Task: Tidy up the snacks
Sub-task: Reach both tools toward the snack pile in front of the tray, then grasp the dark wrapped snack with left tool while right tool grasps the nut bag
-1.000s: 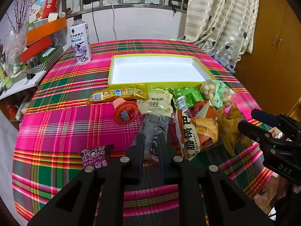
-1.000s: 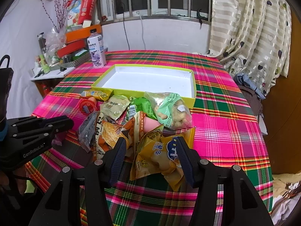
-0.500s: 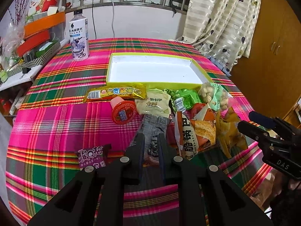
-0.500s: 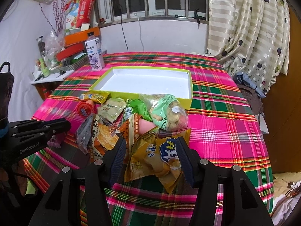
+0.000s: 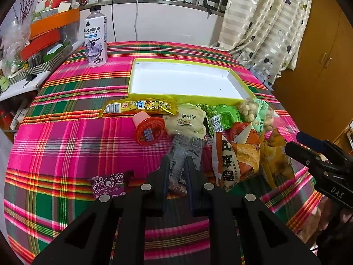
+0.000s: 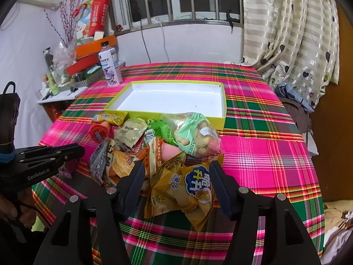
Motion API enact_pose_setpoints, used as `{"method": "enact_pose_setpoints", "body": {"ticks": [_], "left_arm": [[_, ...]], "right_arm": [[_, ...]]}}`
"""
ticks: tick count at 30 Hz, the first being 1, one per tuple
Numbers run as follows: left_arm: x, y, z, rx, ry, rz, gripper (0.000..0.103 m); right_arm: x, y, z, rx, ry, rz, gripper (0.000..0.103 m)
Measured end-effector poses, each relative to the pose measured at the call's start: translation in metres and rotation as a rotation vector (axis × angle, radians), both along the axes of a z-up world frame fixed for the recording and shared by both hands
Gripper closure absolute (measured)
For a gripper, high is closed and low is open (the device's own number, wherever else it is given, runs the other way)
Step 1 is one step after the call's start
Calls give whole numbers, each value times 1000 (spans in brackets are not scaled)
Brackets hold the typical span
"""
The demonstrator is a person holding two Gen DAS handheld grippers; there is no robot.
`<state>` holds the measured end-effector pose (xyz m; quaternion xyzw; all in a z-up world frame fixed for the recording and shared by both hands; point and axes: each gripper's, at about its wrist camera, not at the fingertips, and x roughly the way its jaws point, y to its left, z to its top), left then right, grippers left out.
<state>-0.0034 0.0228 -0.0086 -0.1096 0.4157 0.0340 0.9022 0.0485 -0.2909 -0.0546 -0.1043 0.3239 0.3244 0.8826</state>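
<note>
The left hand-held gripper (image 5: 178, 167), low centre of its frame, is clenched on the grey jeans-print packet (image 5: 184, 154). The right hand-held gripper (image 6: 176, 174), released and just widened, straddles the yellow chip bag (image 6: 187, 190) mid-frame: light, crinkly, crushable (pinch a sealed edge).

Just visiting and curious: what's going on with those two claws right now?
Left gripper shut on grey packet. Right gripper open, jaws just widened around yellow chip bag. Box empty, path clear.

"DAS" on right gripper (image 5: 317, 154) — "GenRobot.AI" on left gripper (image 6: 66, 152).
</note>
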Motion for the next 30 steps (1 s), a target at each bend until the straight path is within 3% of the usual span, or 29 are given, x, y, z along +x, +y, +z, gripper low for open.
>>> {"method": "enact_pose_setpoints", "body": {"ticks": [3, 8, 30], "left_arm": [[4, 1, -2, 0, 10, -6, 86], [8, 3, -2, -9, 0, -27, 57], [31, -5, -18, 8, 39, -124, 54]], "right_arm": [[1, 0, 0, 3, -5, 4, 42], [3, 1, 0, 16, -7, 24, 41], [29, 8, -6, -2, 19, 15, 41]]}}
